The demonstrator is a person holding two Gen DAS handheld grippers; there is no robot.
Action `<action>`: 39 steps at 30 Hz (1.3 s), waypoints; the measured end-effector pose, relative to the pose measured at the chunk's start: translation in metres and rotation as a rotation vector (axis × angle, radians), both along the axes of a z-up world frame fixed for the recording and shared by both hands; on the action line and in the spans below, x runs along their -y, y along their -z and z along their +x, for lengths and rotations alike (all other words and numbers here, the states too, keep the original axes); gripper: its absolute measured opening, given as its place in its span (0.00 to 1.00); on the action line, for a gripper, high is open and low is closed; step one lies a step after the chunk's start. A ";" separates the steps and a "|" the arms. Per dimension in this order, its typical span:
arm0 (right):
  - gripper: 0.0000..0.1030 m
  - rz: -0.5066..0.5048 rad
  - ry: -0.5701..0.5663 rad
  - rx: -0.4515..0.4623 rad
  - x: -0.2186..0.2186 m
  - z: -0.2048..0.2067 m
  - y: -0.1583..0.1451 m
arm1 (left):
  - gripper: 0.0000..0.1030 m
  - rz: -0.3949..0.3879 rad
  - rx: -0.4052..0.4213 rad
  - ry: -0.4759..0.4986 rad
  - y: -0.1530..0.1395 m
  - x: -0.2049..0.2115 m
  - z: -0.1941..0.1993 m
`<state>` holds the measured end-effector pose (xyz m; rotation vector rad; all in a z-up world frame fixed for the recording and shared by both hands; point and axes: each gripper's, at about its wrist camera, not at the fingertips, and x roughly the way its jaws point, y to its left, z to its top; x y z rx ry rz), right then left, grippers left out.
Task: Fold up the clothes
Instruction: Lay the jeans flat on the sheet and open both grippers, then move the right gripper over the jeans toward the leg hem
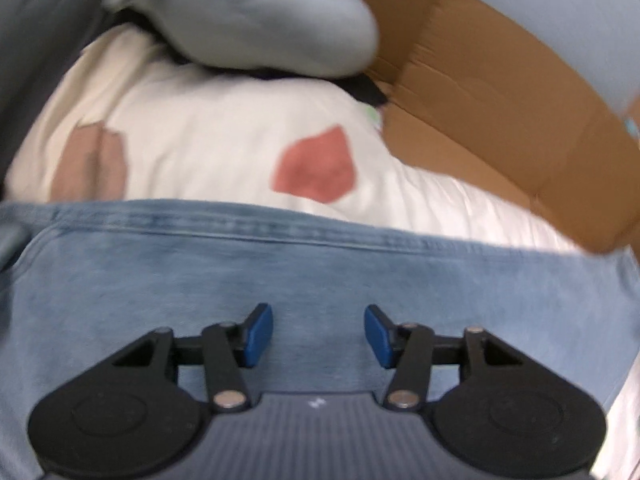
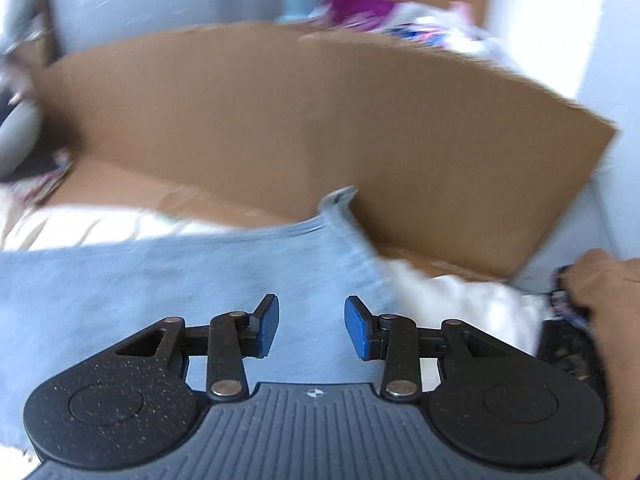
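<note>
Item, as I see it: light-blue jeans (image 1: 280, 280) spread flat on white bedding (image 1: 208, 132), directly beneath and beyond my left gripper (image 1: 319, 336) and right gripper (image 2: 312, 328), both part-open, empty; cardboard box (image 2: 280, 120) far side.

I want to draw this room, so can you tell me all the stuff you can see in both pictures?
jeans: one, light blue denim, spread flat on the white sheet just ahead of both grippers
sheet: one, white with a red patch and a brownish patch, under the jeans
cardboard box: one, brown, open, beyond the jeans
grey garment: one, pale grey-blue, bunched at the far edge of the sheet beside the box
colourful packets: count unclear, purple and white, blurred, behind the box
brown cloth: one, at the right edge of the right wrist view; too blurred to say more
left gripper: one, black with blue pads, open over the jeans
right gripper: one, black with blue pads, open over the jeans
</note>
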<state>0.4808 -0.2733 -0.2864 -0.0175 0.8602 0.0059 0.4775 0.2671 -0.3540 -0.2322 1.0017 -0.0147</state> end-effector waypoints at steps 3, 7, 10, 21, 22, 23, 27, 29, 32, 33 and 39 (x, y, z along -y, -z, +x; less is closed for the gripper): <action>0.42 -0.019 -0.116 -0.031 -0.037 -0.005 0.015 | 0.59 0.115 0.027 0.060 0.008 0.020 0.006; 0.42 -0.080 -0.228 -0.112 -0.086 -0.005 0.047 | 0.62 0.262 0.057 0.126 0.019 0.039 0.017; 0.41 -0.106 -0.279 -0.140 -0.112 -0.001 0.066 | 0.64 0.275 0.063 0.110 0.016 0.038 0.021; 0.45 -0.038 -0.164 -0.092 -0.122 0.054 0.076 | 0.70 0.321 0.065 0.086 0.015 0.045 0.029; 0.45 -0.033 -0.153 -0.089 -0.123 0.060 0.076 | 0.70 0.316 0.065 0.085 0.015 0.044 0.029; 0.45 -0.027 -0.142 -0.087 -0.124 0.066 0.076 | 0.70 0.311 0.065 0.084 0.015 0.043 0.029; 0.47 -0.027 -0.116 -0.072 -0.129 0.091 0.079 | 0.70 0.308 0.067 0.080 0.014 0.042 0.028; 0.48 -0.024 -0.090 -0.066 -0.132 0.104 0.080 | 0.69 0.304 0.069 0.078 0.012 0.042 0.026; 0.50 -0.019 -0.054 -0.069 -0.136 0.122 0.078 | 0.56 0.269 0.061 0.059 0.006 0.036 0.023; 0.49 -0.005 -0.037 -0.072 -0.135 0.126 0.076 | 0.49 0.237 0.056 0.045 0.002 0.032 0.022; 0.48 0.023 -0.033 -0.027 -0.118 0.110 0.054 | 0.47 0.197 0.091 0.042 -0.021 0.033 0.011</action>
